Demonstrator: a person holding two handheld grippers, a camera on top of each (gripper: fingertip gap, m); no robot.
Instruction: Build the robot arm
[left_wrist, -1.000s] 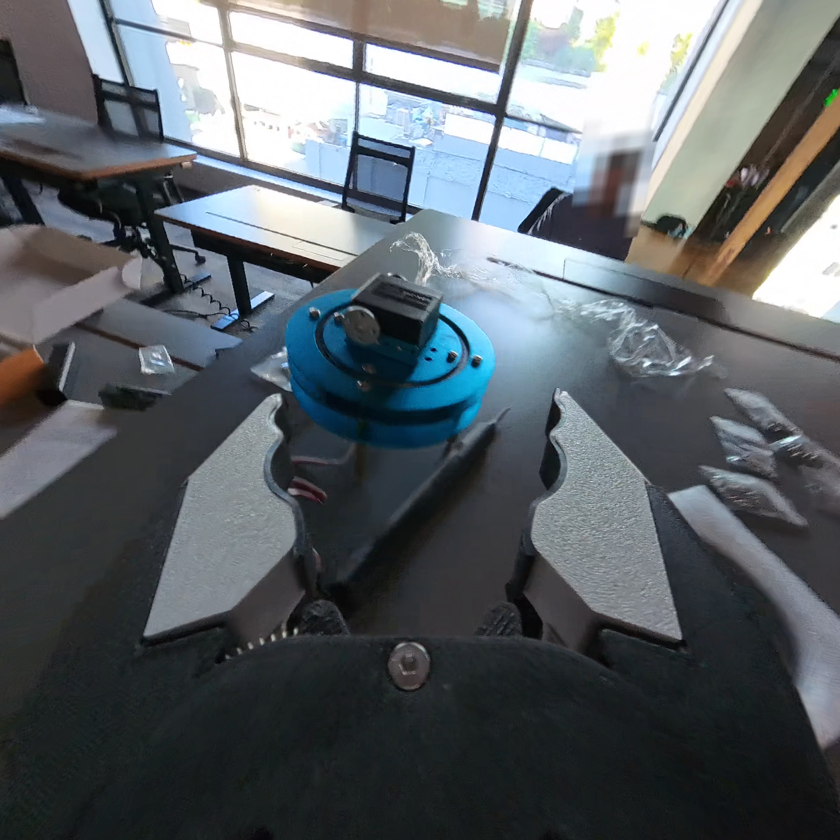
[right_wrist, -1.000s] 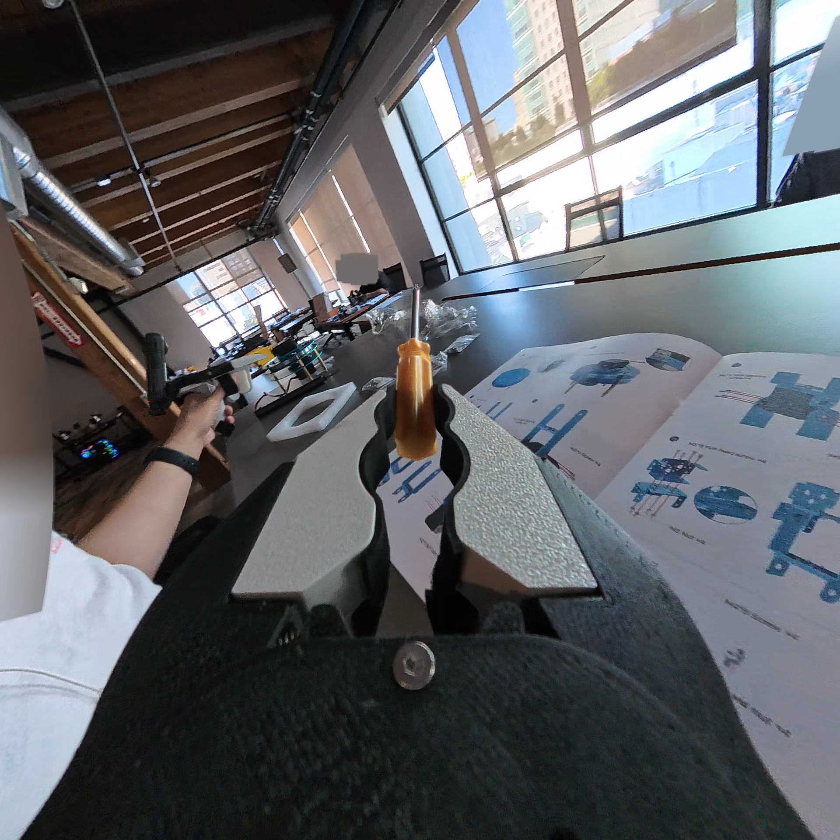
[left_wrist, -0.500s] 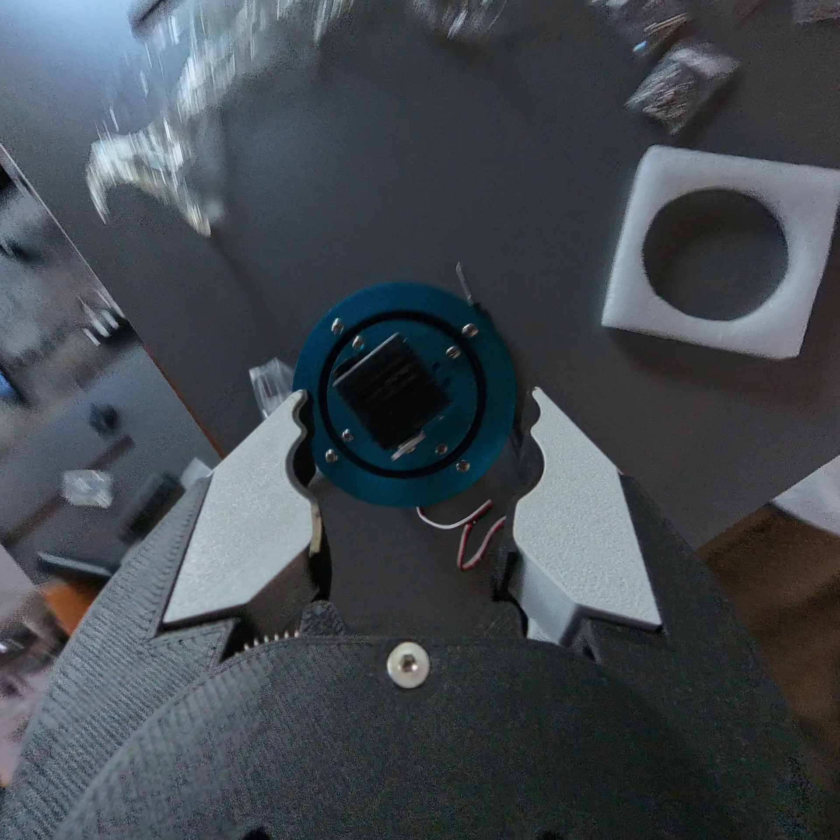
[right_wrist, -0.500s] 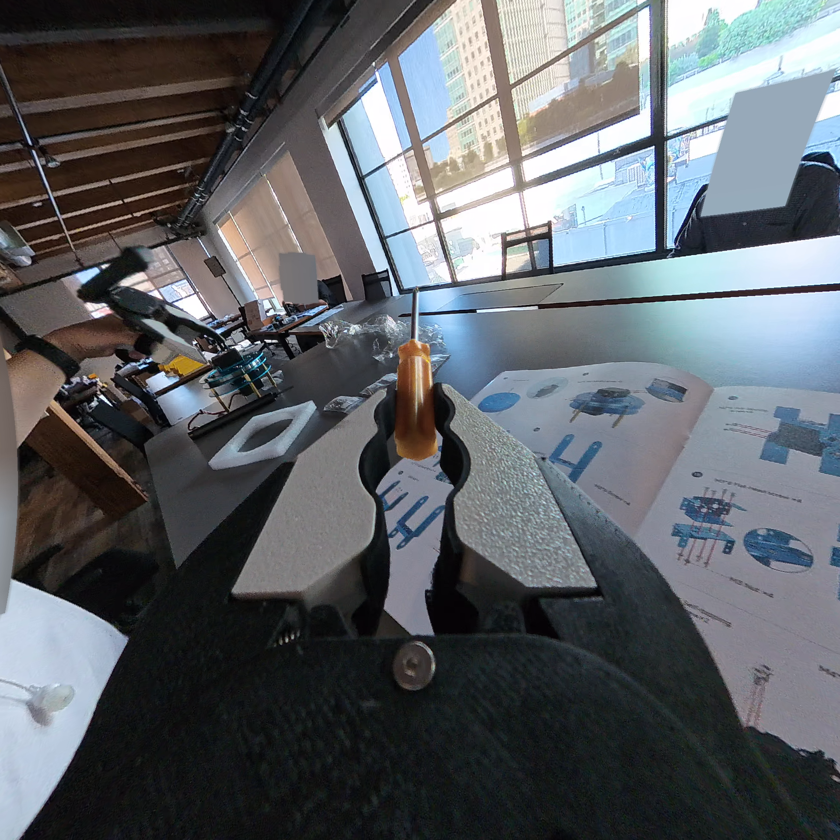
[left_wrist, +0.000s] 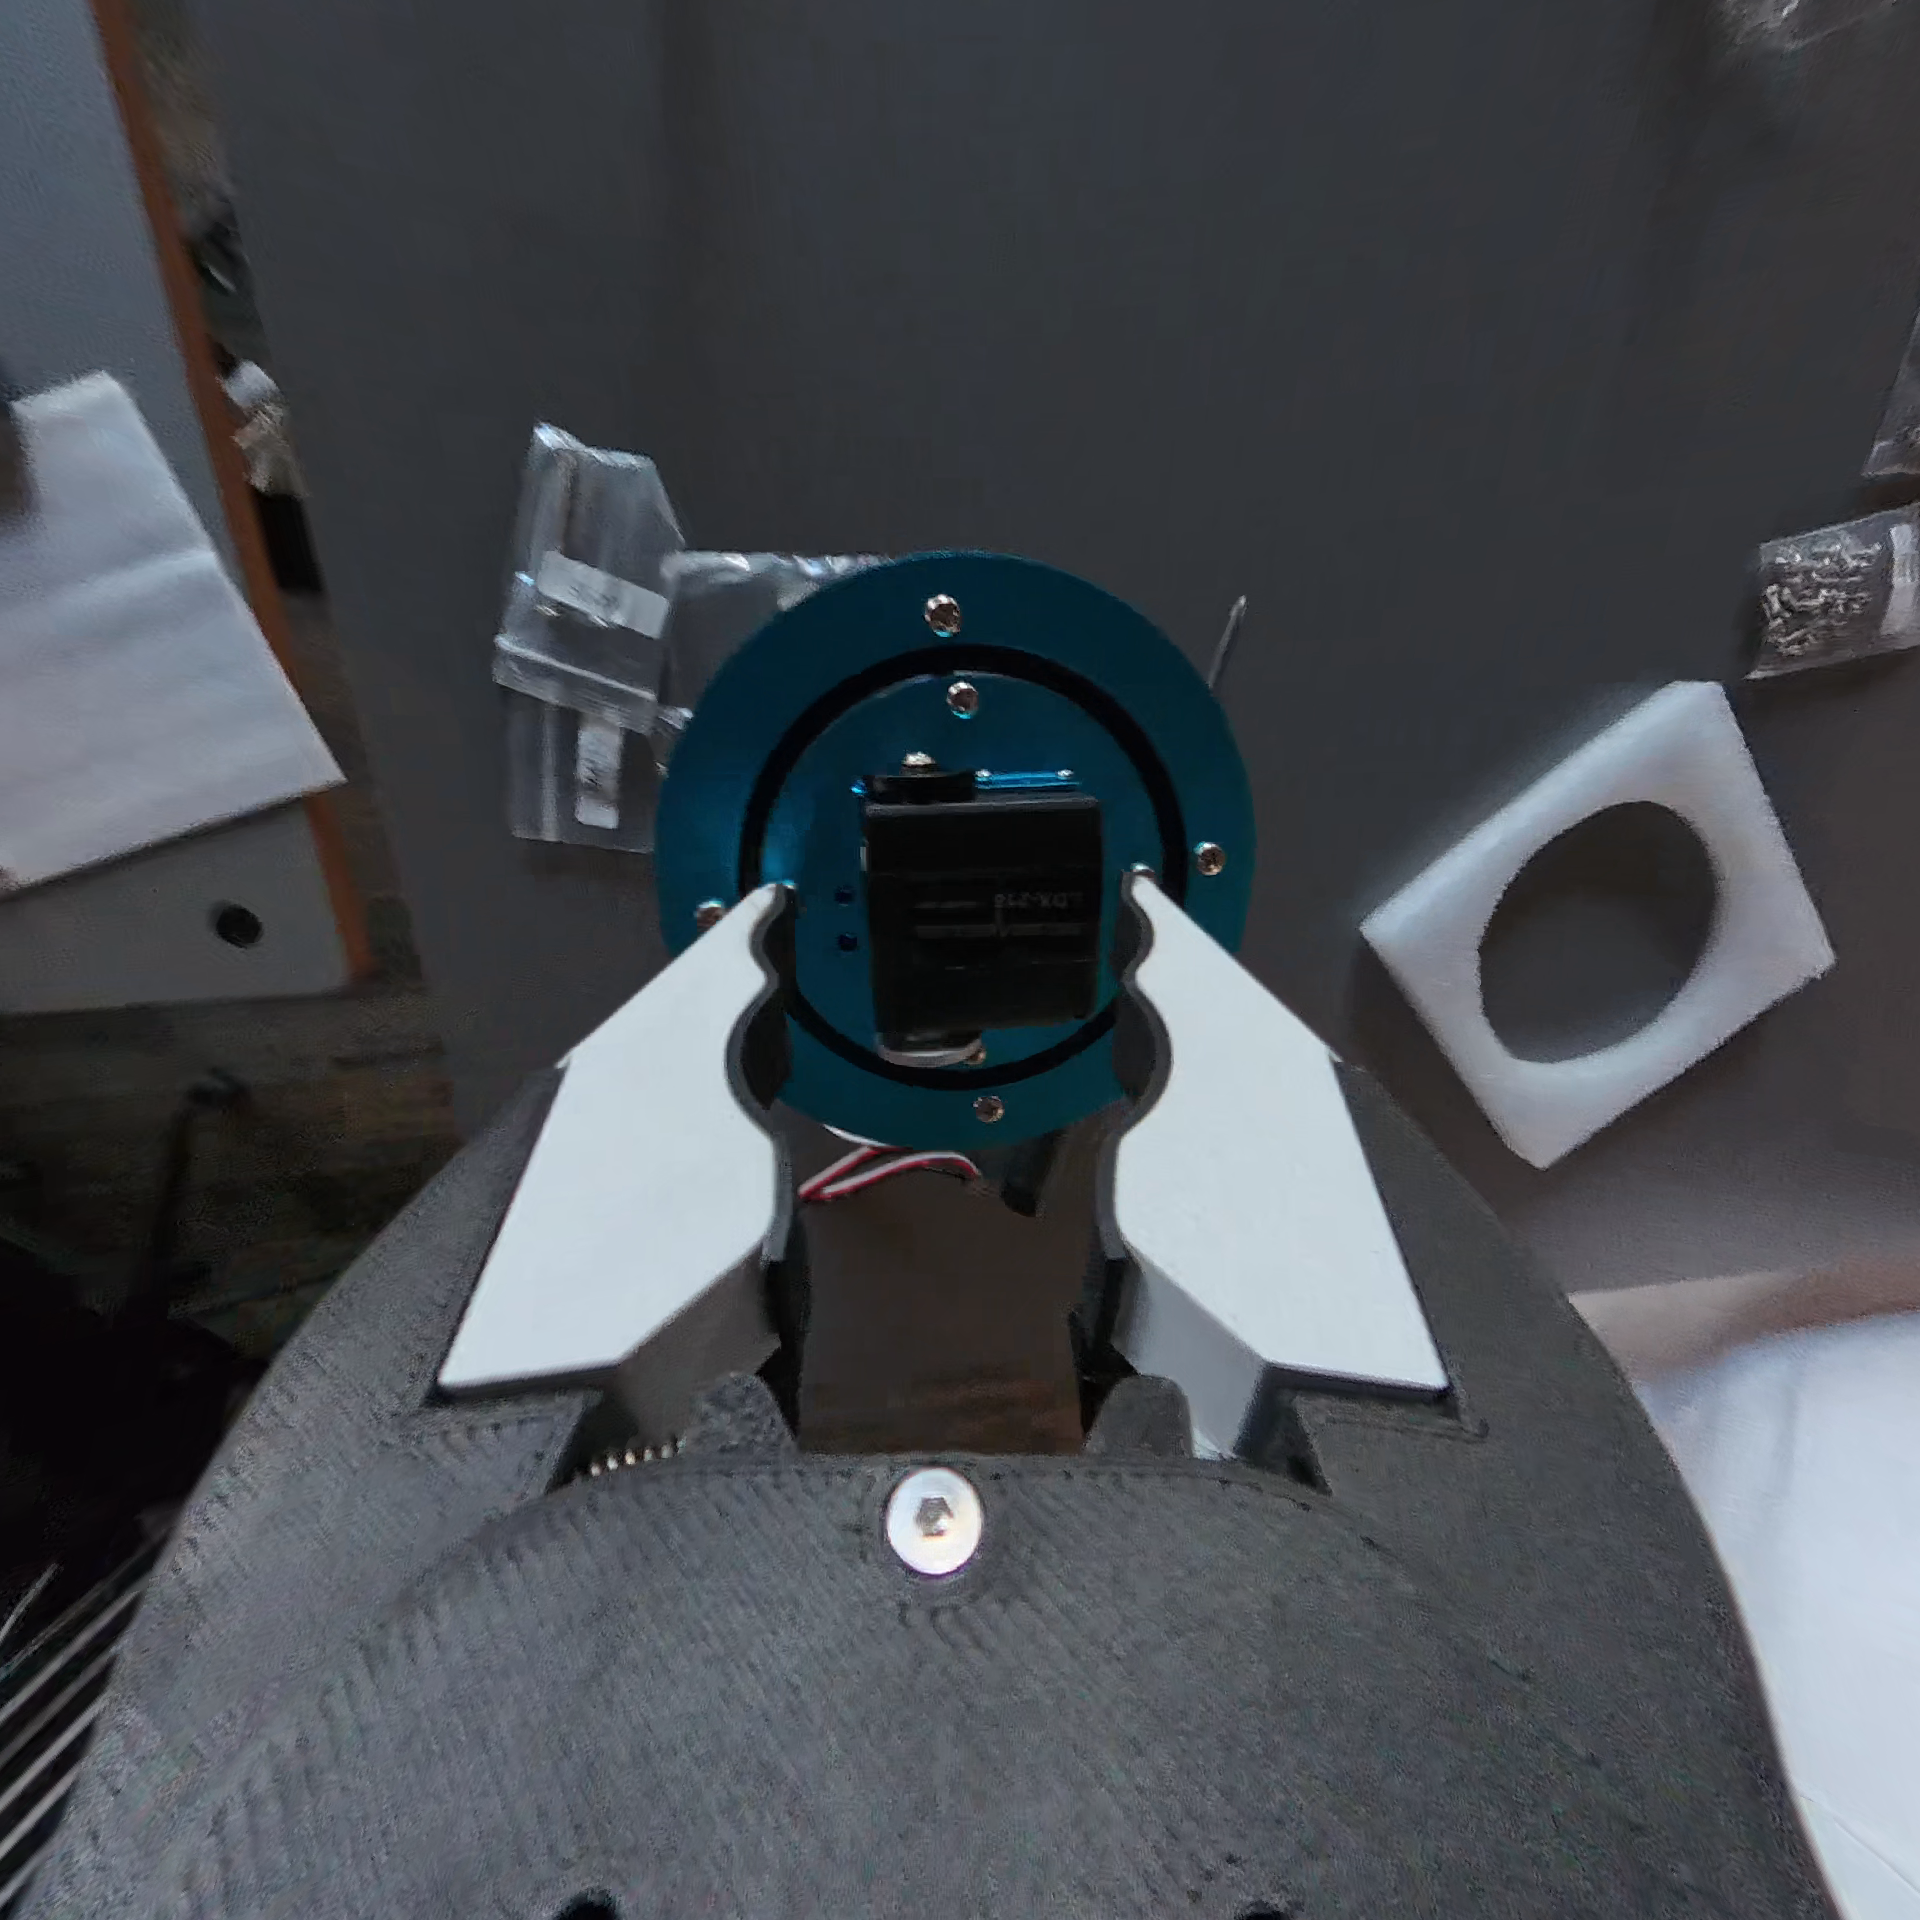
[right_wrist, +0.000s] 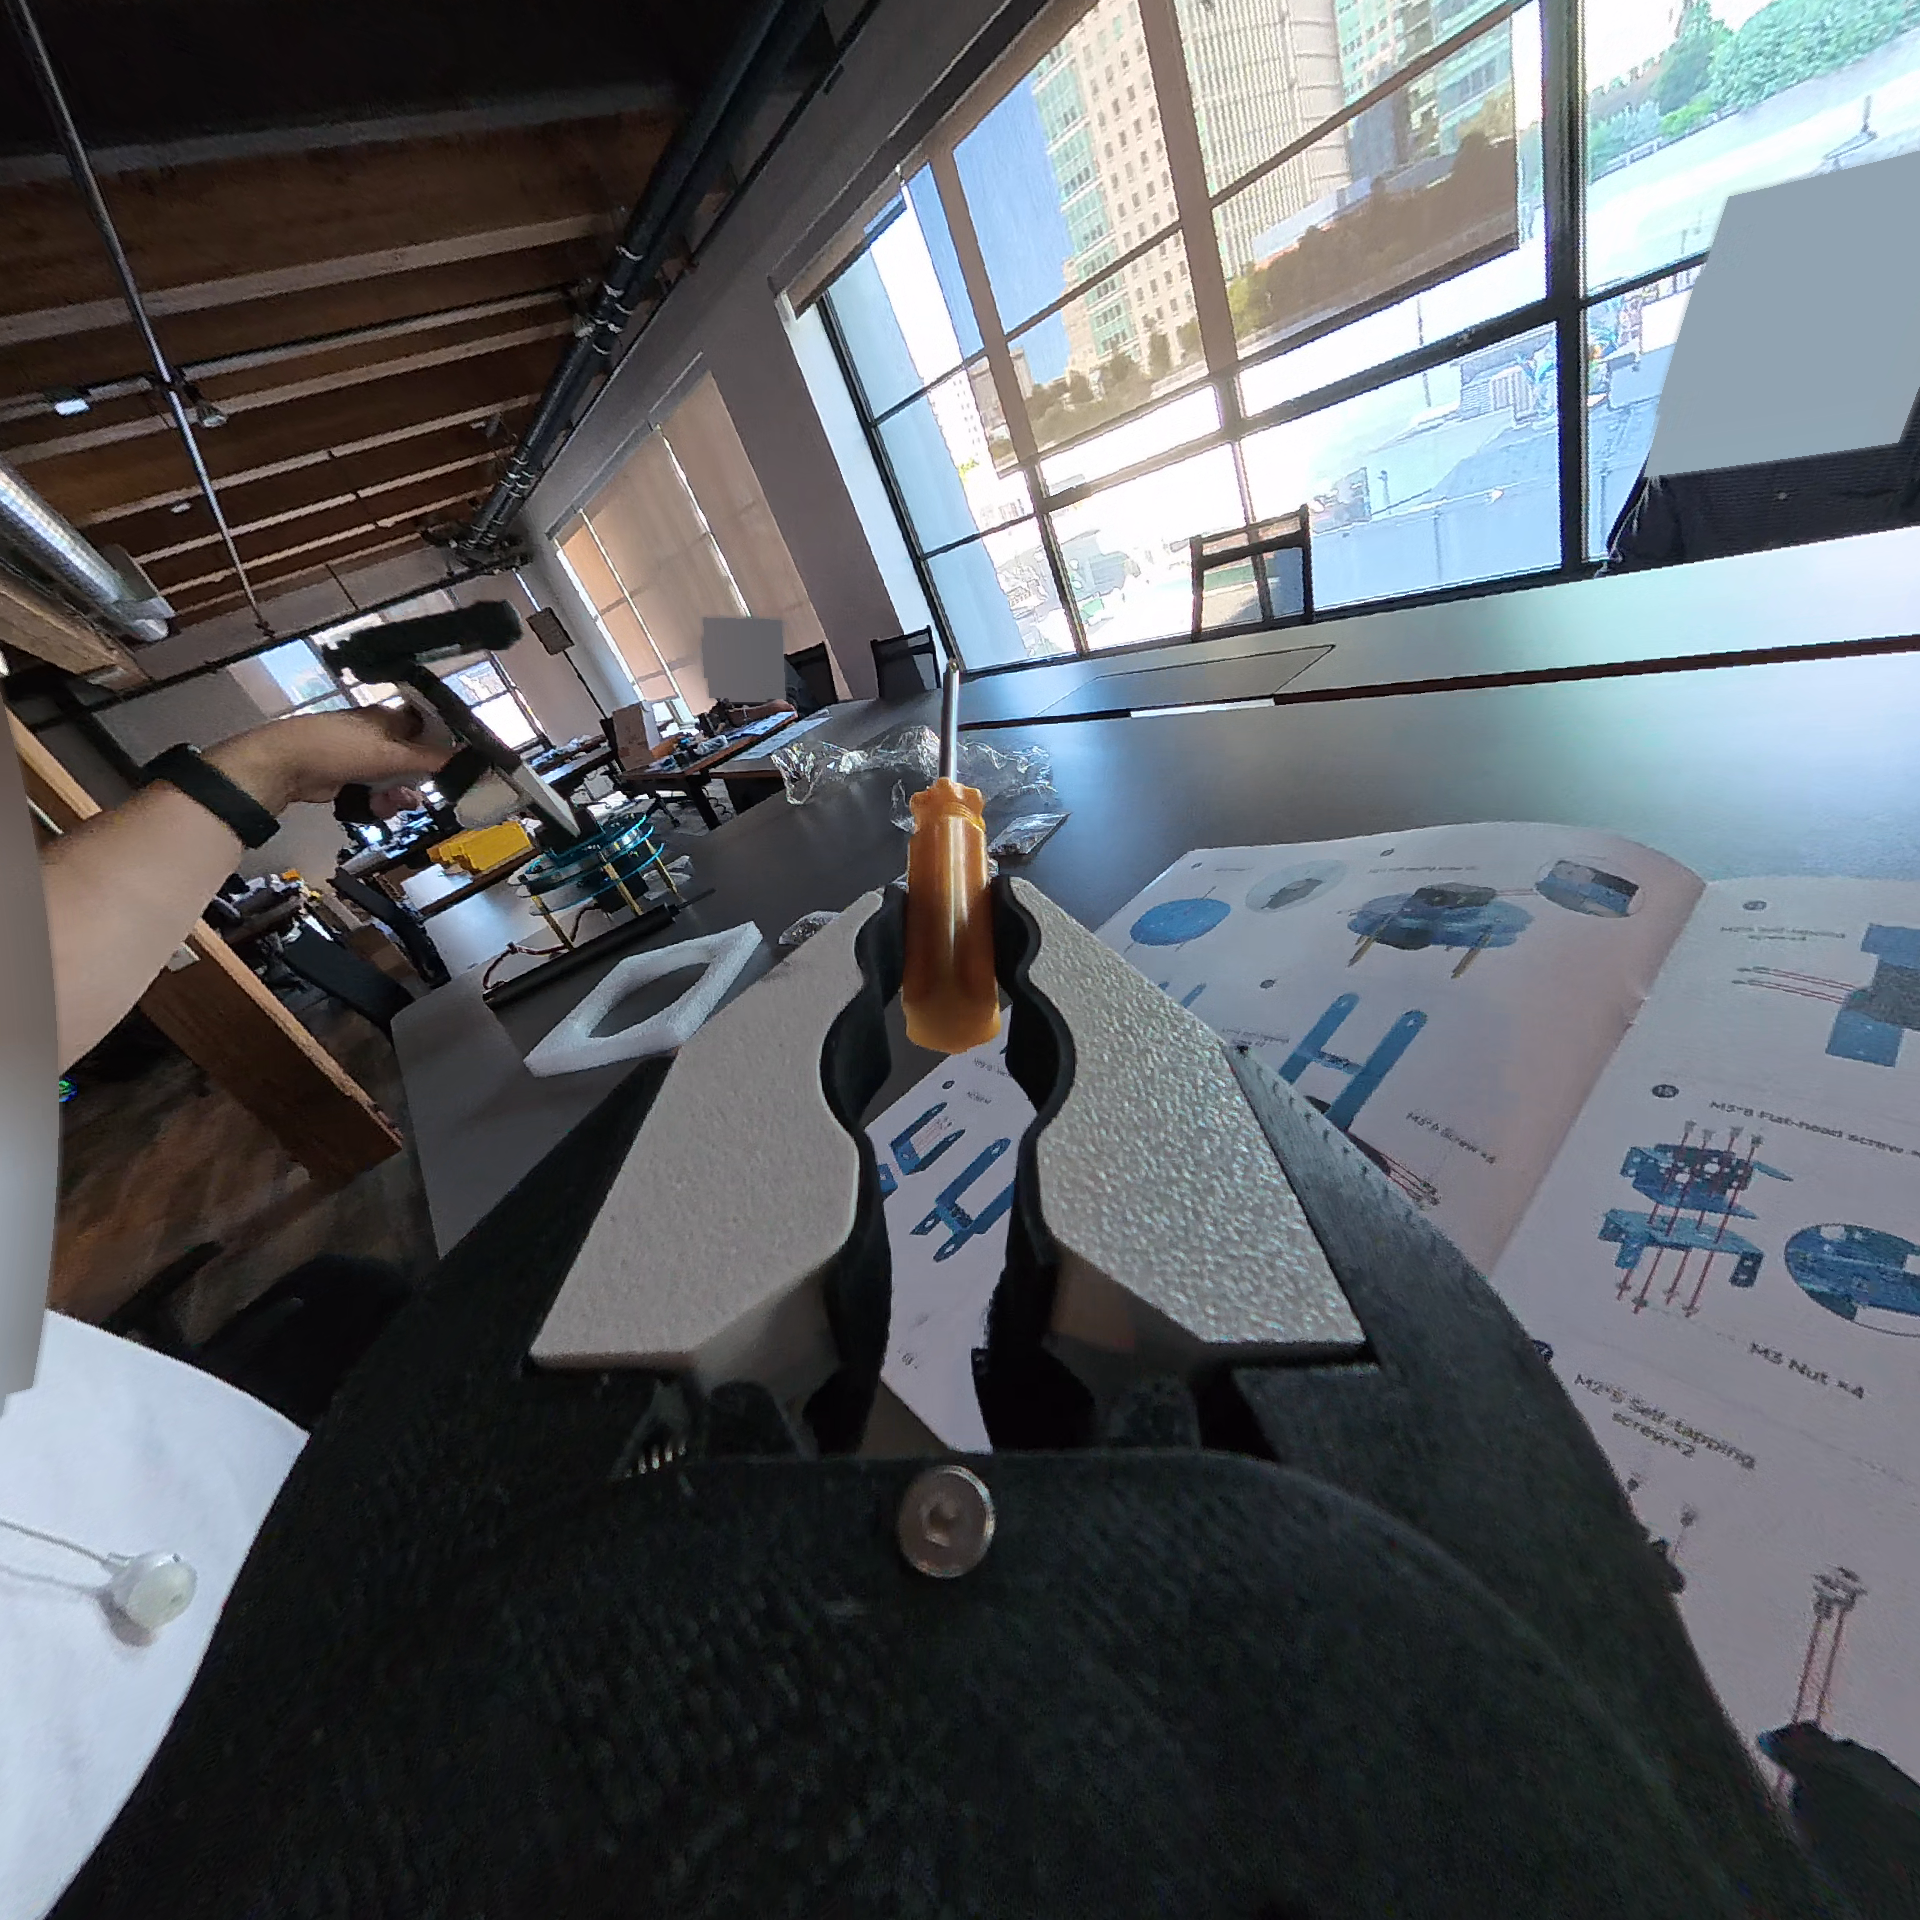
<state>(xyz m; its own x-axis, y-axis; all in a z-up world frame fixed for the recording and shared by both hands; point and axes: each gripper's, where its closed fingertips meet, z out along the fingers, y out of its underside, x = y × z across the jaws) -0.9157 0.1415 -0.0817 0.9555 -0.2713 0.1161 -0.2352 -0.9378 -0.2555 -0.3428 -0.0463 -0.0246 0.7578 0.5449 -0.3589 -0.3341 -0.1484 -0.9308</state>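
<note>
In the left wrist view I look straight down on a blue round disc assembly (left_wrist: 727, 790) with a black servo (left_wrist: 982, 914) on top, standing on the dark table (left_wrist: 1039, 312). My left gripper (left_wrist: 956, 888) is open; its fingertips hang over the disc on either side of the servo, and contact cannot be told. Red and white wires (left_wrist: 883, 1169) trail from under the disc. My right gripper (right_wrist: 951, 894) is shut on an orange-handled screwdriver (right_wrist: 940, 977), shaft pointing up and away, above an open manual (right_wrist: 1455, 1039). The left gripper (right_wrist: 520, 790) also shows far off in the right wrist view, over the disc assembly (right_wrist: 592, 862).
A white foam square with a round hole (left_wrist: 1548, 1112) lies right of the disc; it also shows in the right wrist view (right_wrist: 644, 997). Clear plastic bags (left_wrist: 592, 665) lie left of the disc, small screw bags (left_wrist: 1829, 603) at the right. The table's left edge (left_wrist: 208, 416) is close. The left gripper's tips are roughly 60 centimetres from the right gripper's.
My left gripper swung from a low forward look to straight down over the disc, moved closer, and its fingers now straddle the servo. The right gripper kept its hold on the screwdriver.
</note>
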